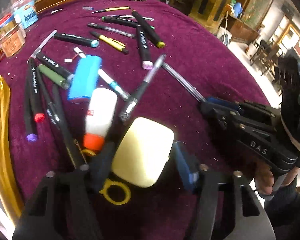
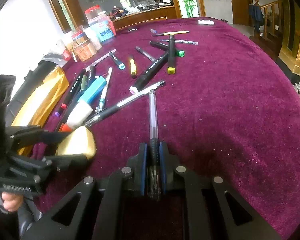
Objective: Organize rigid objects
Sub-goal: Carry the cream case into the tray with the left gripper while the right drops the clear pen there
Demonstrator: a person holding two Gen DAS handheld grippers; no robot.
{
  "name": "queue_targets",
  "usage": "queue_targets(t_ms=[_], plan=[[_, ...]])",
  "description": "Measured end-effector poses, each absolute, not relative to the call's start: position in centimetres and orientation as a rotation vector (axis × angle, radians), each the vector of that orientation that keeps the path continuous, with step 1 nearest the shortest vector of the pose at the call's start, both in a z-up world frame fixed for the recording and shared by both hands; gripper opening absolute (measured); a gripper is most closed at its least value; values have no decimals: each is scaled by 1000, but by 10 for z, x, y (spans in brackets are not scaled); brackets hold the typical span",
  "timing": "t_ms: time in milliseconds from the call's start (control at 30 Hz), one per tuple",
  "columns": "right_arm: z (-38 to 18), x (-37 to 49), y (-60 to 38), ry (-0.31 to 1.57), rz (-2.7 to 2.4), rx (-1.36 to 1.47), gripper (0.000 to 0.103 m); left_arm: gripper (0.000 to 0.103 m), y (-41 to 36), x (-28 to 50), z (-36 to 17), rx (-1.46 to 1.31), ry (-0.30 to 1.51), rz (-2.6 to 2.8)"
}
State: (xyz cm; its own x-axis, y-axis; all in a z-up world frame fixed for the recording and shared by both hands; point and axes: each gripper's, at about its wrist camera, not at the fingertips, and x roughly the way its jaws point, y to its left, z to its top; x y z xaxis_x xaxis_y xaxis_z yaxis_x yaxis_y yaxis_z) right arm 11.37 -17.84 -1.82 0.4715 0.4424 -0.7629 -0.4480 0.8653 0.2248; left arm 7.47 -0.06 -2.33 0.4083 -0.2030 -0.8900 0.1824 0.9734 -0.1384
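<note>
My left gripper [image 1: 143,154] is shut on a pale yellow rounded case [image 1: 144,152], held just above the purple cloth; the case also shows in the right wrist view [image 2: 78,143]. My right gripper [image 2: 153,150] is shut on the black grip of a clear gel pen [image 2: 153,112], which points away from me; the pen also shows in the left wrist view [image 1: 182,82]. Several black markers [image 1: 146,28], pens, a blue case [image 1: 85,79] and a white glue bottle [image 1: 101,114] with an orange cap lie scattered on the cloth.
Plastic jars [image 2: 94,34] stand at the table's far left edge. A gold bag [image 2: 40,102] lies at the left. A yellow ring [image 1: 117,193] lies under my left gripper. A small box [image 2: 206,22] sits at the far edge. The right side of the cloth [image 2: 240,100] holds nothing.
</note>
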Motion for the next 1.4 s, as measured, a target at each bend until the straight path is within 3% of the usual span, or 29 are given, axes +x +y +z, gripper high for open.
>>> queue_targets(t_ms=[267, 733, 1000, 1400], plan=[[-17, 111, -173, 921, 524, -37, 12, 51, -19, 65, -28, 134, 1089, -217], [-16, 108, -168, 909, 503, -80, 12, 50, 46, 11, 10, -315, 956, -224], [-14, 107, -176, 910, 496, -11, 11, 50, 68, -8, 29, -366, 839, -108], [35, 64, -138, 740, 676, 68, 11, 50, 110, -38, 37, -472, 752, -38]])
